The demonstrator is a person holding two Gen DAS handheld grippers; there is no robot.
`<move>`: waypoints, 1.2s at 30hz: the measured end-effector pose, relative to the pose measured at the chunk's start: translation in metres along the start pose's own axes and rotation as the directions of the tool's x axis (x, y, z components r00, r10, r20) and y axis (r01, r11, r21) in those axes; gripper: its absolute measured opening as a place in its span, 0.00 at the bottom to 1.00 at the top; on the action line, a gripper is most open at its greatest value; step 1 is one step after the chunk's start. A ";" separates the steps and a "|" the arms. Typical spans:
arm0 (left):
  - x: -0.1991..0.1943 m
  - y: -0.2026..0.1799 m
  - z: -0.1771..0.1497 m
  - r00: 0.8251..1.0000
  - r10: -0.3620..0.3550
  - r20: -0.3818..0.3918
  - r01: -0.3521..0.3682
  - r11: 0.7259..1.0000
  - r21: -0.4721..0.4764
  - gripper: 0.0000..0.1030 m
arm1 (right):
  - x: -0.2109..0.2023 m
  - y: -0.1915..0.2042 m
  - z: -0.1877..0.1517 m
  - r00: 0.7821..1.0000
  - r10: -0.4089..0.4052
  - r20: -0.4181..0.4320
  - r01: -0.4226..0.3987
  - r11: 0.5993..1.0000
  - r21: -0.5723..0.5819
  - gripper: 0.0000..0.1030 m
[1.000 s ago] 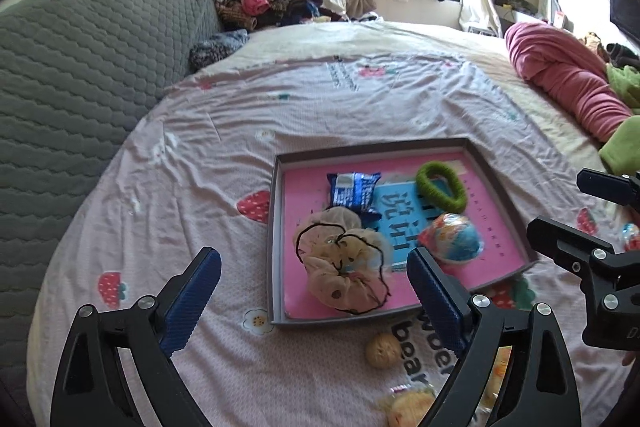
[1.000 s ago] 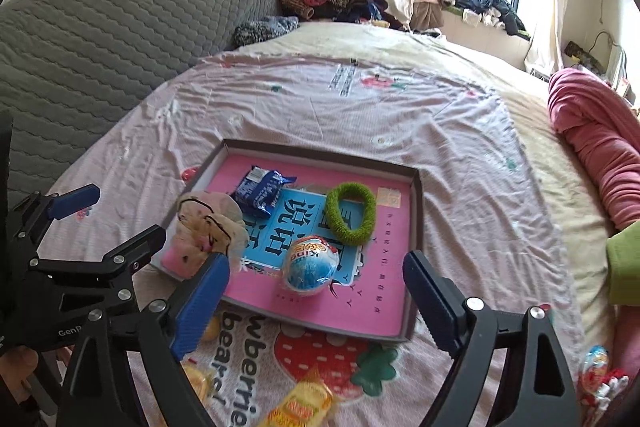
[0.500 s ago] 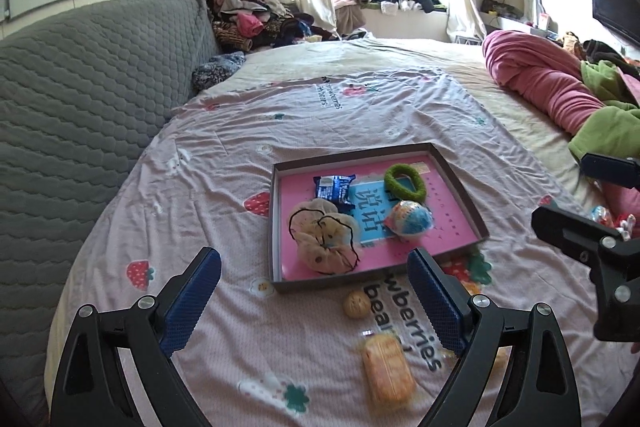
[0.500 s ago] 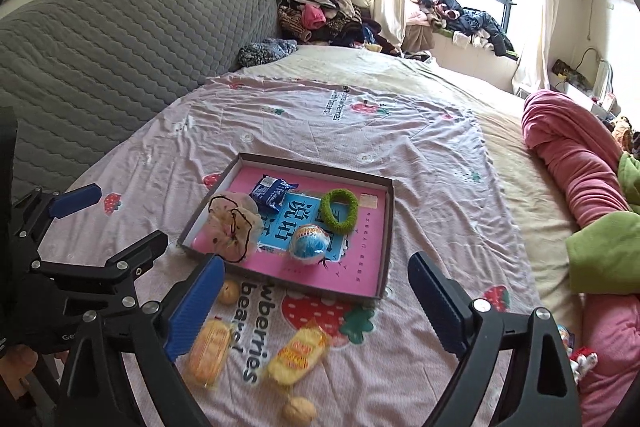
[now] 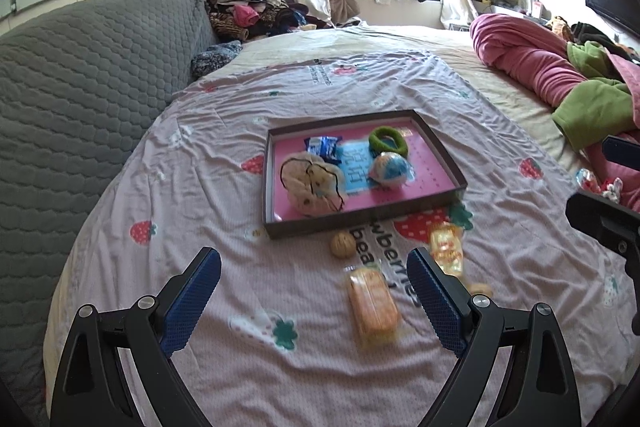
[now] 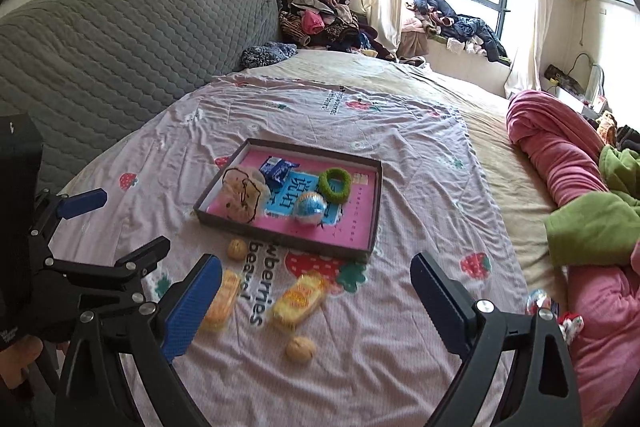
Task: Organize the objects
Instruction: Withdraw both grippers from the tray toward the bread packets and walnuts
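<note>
A dark tray (image 5: pixel 436 143) (image 6: pixel 375 211) with a pink floor lies on the bed. It holds a beige drawstring pouch (image 5: pixel 310 183) (image 6: pixel 240 194), a blue snack packet (image 5: pixel 323 146) (image 6: pixel 275 167), a green ring (image 5: pixel 387 140) (image 6: pixel 335 183) and a blue and white ball (image 5: pixel 390 169) (image 6: pixel 309 207). In front of it lie two walnuts (image 5: pixel 341 245) (image 6: pixel 300 348), an orange packet (image 5: pixel 372 303) (image 6: pixel 222 299) and a yellow packet (image 5: pixel 446 247) (image 6: pixel 299 301). My left gripper (image 5: pixel 314 301) and right gripper (image 6: pixel 316 303) are both open and empty, held back above the near bed edge.
The bed wears a pale strawberry-print sheet (image 5: pixel 224 195). A grey quilted headboard (image 5: pixel 72 75) runs along the left. Pink and green blankets (image 6: pixel 576 195) pile up on the right, with small toys (image 6: pixel 540 301) beside them. Clothes heaps (image 6: pixel 320 23) sit at the far end.
Both grippers have drawn back and up from the tray, which now looks smaller and farther. The loose walnuts and packets in front of it have come into view. Both stayed open.
</note>
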State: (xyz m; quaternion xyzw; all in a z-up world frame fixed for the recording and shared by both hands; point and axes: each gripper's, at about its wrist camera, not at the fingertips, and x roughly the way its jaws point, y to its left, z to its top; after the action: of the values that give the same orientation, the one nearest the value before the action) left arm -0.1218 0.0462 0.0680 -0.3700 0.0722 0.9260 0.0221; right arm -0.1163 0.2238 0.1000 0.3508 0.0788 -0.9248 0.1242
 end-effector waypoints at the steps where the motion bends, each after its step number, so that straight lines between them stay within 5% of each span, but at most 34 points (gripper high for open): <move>1: -0.001 -0.001 -0.003 1.000 0.002 0.000 -0.002 1.000 0.003 0.92 | -0.002 0.000 -0.006 1.000 -0.001 0.000 0.001 1.000 -0.001 0.93; 19: -0.002 -0.021 -0.065 0.999 -0.034 -0.034 0.035 0.999 0.022 0.92 | 0.004 0.012 -0.091 0.998 -0.005 -0.070 0.001 0.999 -0.044 0.93; 36: 0.029 -0.030 -0.085 0.995 -0.065 -0.079 0.065 0.998 0.003 0.92 | 0.039 0.015 -0.117 0.993 -0.015 -0.113 0.007 0.997 -0.071 0.96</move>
State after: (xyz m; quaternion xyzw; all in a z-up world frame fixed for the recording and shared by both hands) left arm -0.0821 0.0625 -0.0164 -0.4083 0.0637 0.9092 0.0504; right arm -0.0664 0.2295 -0.0133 0.3978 0.1204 -0.9007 0.1268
